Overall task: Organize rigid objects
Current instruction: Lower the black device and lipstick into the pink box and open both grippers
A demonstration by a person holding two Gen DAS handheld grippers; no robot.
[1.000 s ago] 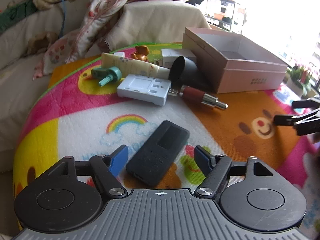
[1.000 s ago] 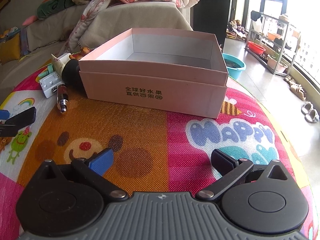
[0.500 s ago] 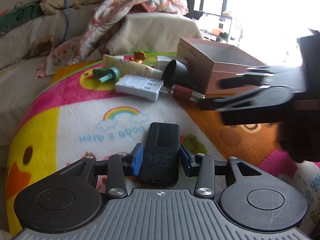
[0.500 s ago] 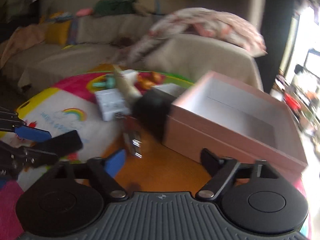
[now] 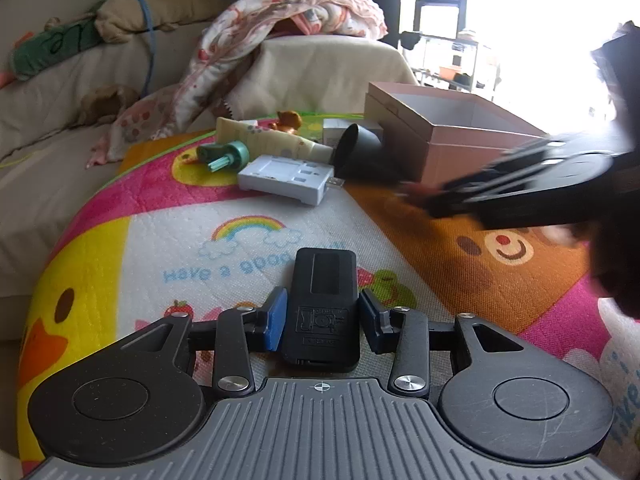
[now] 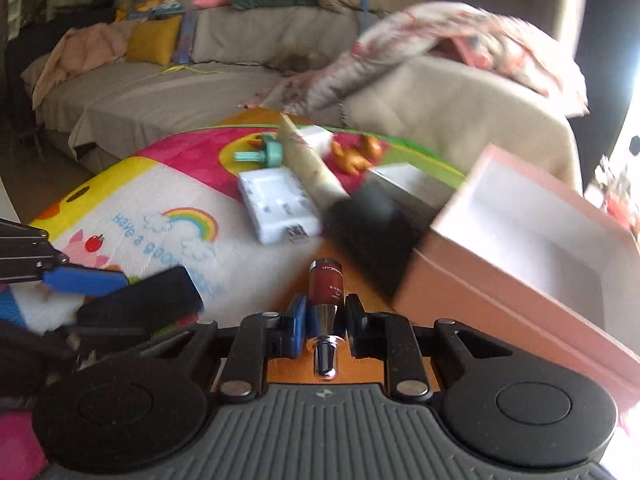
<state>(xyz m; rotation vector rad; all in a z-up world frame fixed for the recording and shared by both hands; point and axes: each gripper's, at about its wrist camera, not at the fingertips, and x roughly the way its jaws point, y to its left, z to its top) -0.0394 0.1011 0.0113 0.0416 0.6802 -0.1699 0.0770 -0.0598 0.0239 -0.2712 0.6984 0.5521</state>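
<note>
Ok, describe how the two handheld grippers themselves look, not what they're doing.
Both look alike. The left gripper and right gripper each have a grey ribbed body with a small crosshair mark, two round black discs, black linkage arms with silver pivot screws, and blue pads inside the fingertips. No cables or sleeves show.

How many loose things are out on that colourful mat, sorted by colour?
Black: 2, remote, cylinder
White: 2, charger, small box
Cream: 1, tube
Green: 1, plug-in
Orange: 1, toy
Red: 1, bottle
Pink: 1, box
Total: 9
</note>
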